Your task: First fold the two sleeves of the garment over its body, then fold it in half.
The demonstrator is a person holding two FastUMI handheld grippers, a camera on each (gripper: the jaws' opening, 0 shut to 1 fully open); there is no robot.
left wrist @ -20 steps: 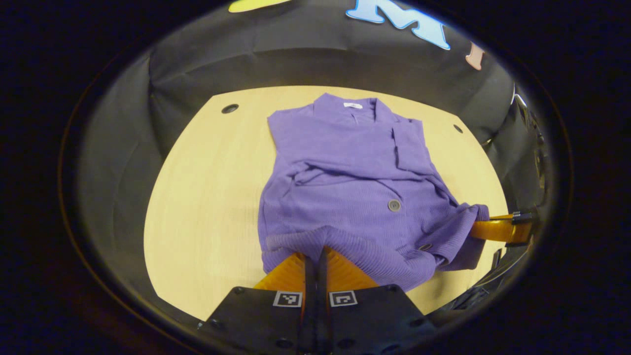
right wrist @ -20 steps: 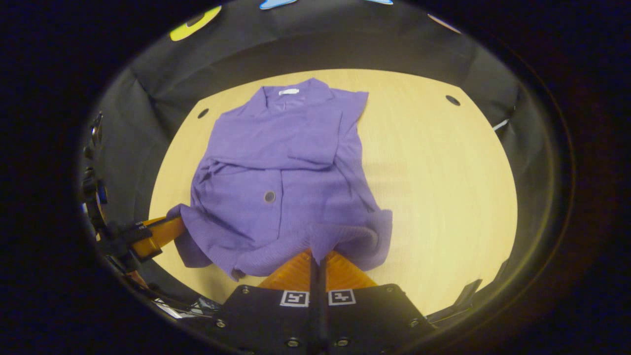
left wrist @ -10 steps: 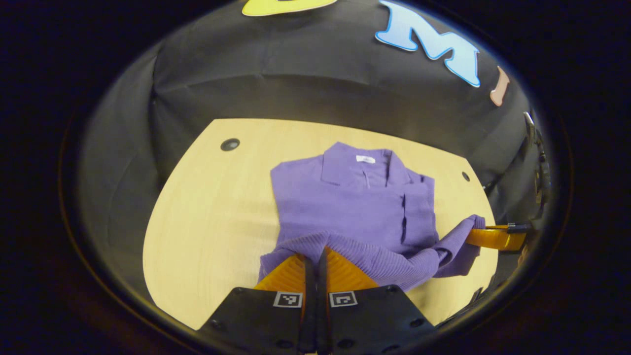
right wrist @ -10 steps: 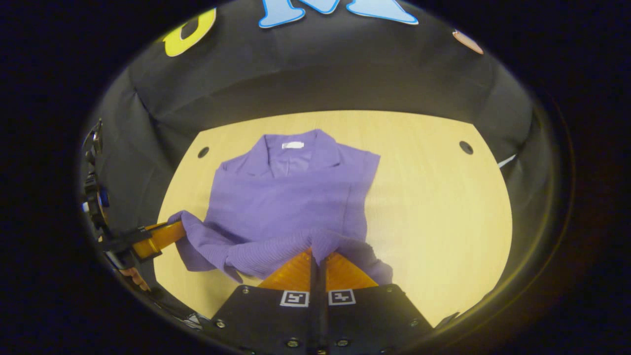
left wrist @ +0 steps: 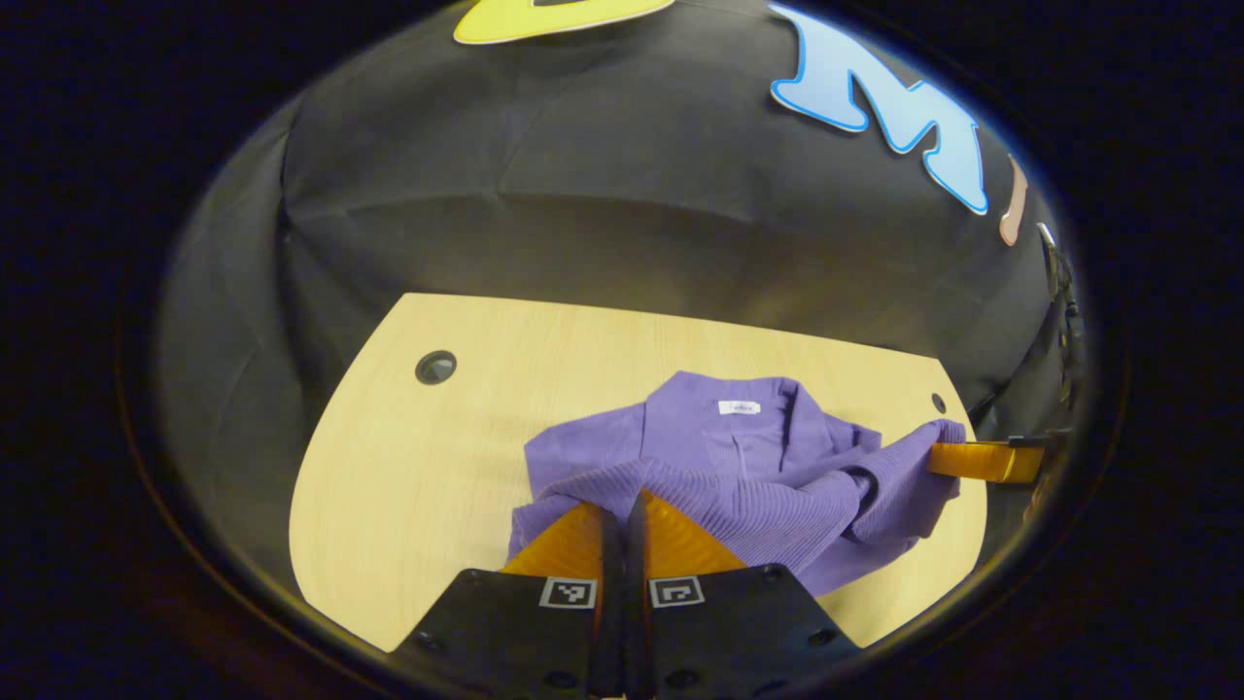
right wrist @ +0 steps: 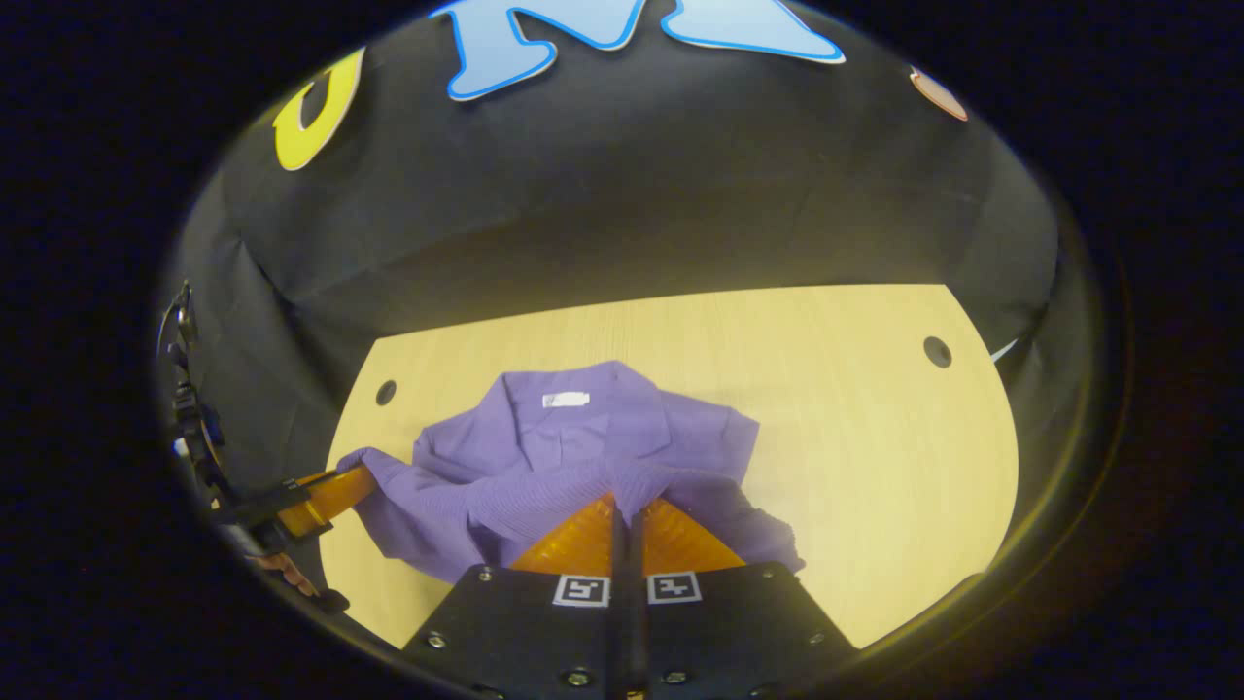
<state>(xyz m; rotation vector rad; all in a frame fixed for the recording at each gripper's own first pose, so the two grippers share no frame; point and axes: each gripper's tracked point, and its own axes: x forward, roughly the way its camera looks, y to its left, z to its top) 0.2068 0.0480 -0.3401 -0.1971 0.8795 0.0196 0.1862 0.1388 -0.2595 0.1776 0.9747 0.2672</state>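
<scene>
A purple knit garment (left wrist: 739, 457) lies on the light wooden table (left wrist: 418, 467), collar and white neck tag (left wrist: 738, 407) at the far side. Its sleeves lie folded over the body. My left gripper (left wrist: 622, 493) is shut on the ribbed hem, held up over the body close to the collar. In the right gripper view, my right gripper (right wrist: 622, 496) is shut on the other hem corner of the garment (right wrist: 583, 437). Each view also shows the other gripper off to the side: the right gripper (left wrist: 948, 457) and the left gripper (right wrist: 345, 481), both holding the hem.
The table (right wrist: 855, 437) has round cable holes near its far corners (left wrist: 435, 367) (right wrist: 937, 351). Black cloth wall (left wrist: 583, 214) stands close behind the table. A hand (right wrist: 282, 569) shows at the lower left of the right gripper view.
Both grippers have carried the hem up and forward toward the collar, so the lower half now covers most of the body. The buttons have gone out of sight.
</scene>
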